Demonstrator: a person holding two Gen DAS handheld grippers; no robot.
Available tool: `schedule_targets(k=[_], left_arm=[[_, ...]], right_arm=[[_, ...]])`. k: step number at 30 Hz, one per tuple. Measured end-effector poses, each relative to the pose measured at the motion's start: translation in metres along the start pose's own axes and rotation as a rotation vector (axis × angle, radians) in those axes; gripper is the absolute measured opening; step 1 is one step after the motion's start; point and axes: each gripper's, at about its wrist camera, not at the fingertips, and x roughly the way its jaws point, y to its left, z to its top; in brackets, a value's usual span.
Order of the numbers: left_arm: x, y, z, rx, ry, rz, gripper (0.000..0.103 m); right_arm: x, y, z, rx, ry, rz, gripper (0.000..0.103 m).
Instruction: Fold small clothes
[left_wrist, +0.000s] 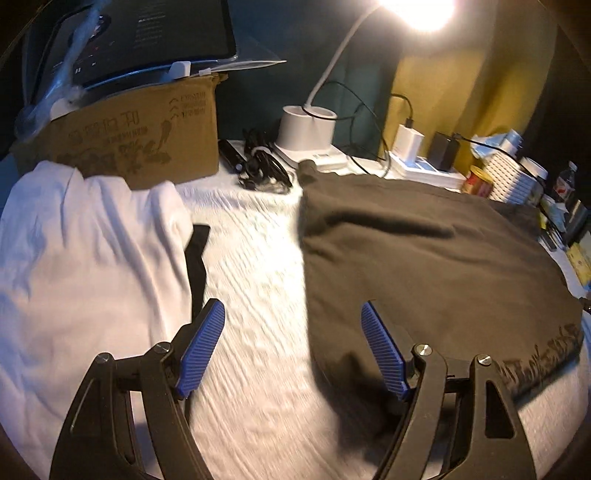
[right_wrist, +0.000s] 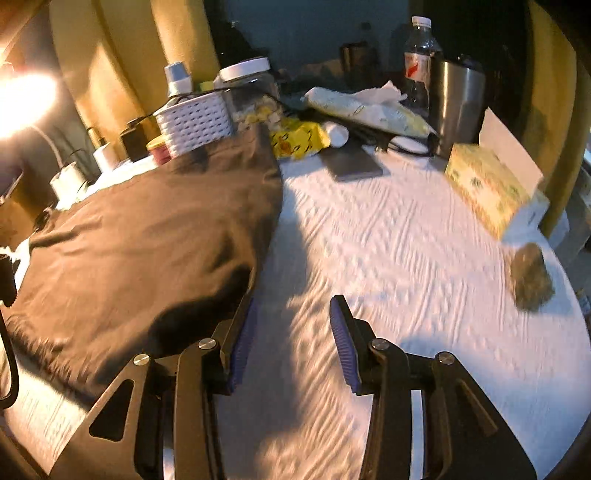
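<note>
Under both sets of jaws lay a white textured bedcover (left_wrist: 258, 258), the work surface, kept bare in the middle so garments could be spread flat. Ahead and to the right of the left gripper (left_wrist: 293, 349) lay the dark garment (left_wrist: 424, 258), the task's thing, spread out wide with its near left corner just beyond the right-hand blue pad (left_wrist: 384, 350); likely laid flat that way to be folded. In the right wrist view the same garment sat to the left of the right gripper (right_wrist: 291, 341), its near right edge touching or just beside the left-hand finger; blur made contact unclear. Left gripper's jaws stood wide, nothing between them, only cover. Right gripper's jaws stood narrower but parted, also empty. Judged: each gripper was lined up on one near corner, ready for a two-handed lift.

Left of the left jaws, a white garment (left_wrist: 81, 266) lay rumpled, probably waiting its turn. A cardboard box (left_wrist: 125, 144) stood behind it. Far ahead, a lit desk lamp (left_wrist: 306, 129) stood by. Right of the right jaws, a tissue box (right_wrist: 487, 188) and a small dark bundle (right_wrist: 532, 277) sat well clear.
</note>
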Motion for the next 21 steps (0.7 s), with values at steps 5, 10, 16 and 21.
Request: schedule_targets(k=[5, 10, 16, 21], left_arm=[[-0.015, -0.007, -0.017, -0.004, -0.005, -0.033, 0.076], [-0.034, -0.008, -0.034, -0.015, -0.021, -0.074, 0.076], [-0.038, -0.019, -0.051, 0.038, -0.009, -0.110, 0.076], [-0.023, -0.040, -0.057, 0.129, 0.040, -0.151, 0.057]], right_arm=[[-0.008, 0.013, -0.014, 0.007, 0.016, 0.067, 0.044], [-0.006, 0.024, -0.019, 0.028, 0.026, 0.133, 0.044], [-0.003, 0.035, -0.019, 0.033, 0.033, 0.164, 0.044], [0.006, 0.044, -0.027, 0.034, 0.073, 0.188, 0.044]])
